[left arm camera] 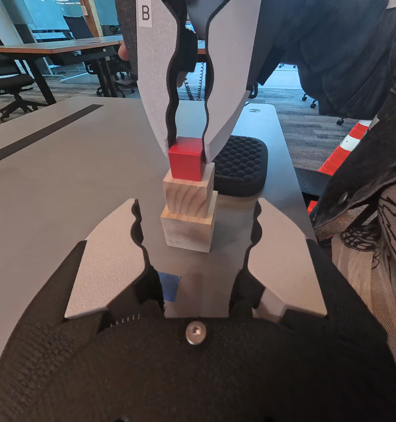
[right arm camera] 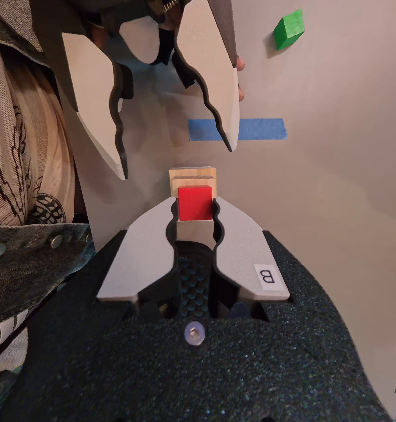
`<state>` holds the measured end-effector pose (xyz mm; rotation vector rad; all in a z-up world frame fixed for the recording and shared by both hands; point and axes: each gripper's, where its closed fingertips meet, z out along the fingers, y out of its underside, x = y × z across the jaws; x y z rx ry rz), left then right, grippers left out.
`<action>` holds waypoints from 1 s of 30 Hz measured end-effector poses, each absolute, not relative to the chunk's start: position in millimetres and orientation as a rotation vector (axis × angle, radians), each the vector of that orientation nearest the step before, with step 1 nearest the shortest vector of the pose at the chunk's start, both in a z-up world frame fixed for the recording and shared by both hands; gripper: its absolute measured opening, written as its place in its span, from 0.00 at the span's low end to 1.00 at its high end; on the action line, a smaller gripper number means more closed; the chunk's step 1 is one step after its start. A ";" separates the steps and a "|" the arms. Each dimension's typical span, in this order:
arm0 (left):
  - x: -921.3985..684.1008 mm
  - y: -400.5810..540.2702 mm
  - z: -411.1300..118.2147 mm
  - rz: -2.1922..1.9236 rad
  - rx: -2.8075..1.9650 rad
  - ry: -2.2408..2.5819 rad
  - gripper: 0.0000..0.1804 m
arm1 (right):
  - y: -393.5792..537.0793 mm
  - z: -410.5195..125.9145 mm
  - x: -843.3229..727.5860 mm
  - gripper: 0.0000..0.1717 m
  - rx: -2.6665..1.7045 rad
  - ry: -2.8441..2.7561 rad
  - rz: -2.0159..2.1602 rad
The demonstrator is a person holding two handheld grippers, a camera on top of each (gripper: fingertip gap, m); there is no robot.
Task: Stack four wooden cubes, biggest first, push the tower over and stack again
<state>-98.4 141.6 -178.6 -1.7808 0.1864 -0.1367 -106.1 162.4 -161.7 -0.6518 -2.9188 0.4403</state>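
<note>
So the left gripper (left arm camera: 197, 219) has its jaws spread wide, nothing in them, parked just short of the stack. The right gripper (right arm camera: 194, 205) is clamped on the small red wooden cube (right arm camera: 195, 203), which sits atop two plain wooden cubes (left arm camera: 188, 217); a green wooden cube (right arm camera: 288, 29) lies well apart.

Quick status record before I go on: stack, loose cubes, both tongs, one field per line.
stack: three cubes on the grey table; large wooden cube at the bottom, medium wooden cube on it, red cube on top
red cube: resting on the medium cube, gripped on both sides
right tongs: shut on the red cube, reaching from above
left tongs: wide open, holding nothing, short of the stack
green cube: lying loose on the table, apart from the stack
blue tape: strip on the table
</note>
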 end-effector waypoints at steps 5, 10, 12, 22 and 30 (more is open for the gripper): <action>-98.2 141.9 -178.4 -0.142 -1.777 0.182 0.52 | 162.8 -162.9 -105.6 0.17 -0.668 -2.912 0.457; -97.7 142.0 -179.9 -0.144 -1.783 0.184 0.52 | 164.1 -163.2 -104.3 0.17 -0.670 -2.909 0.468; -97.4 142.1 -180.1 -0.144 -1.783 0.185 0.52 | 164.4 -163.4 -104.0 0.17 -0.673 -2.904 0.477; -137.9 103.2 -149.3 0.011 -1.798 0.181 0.52 | 155.9 -118.0 -105.9 0.46 -0.578 -2.516 1.106; -243.1 53.6 -208.1 0.168 -2.397 0.087 0.32 | 190.4 -136.9 -102.4 0.54 -0.705 -2.136 1.366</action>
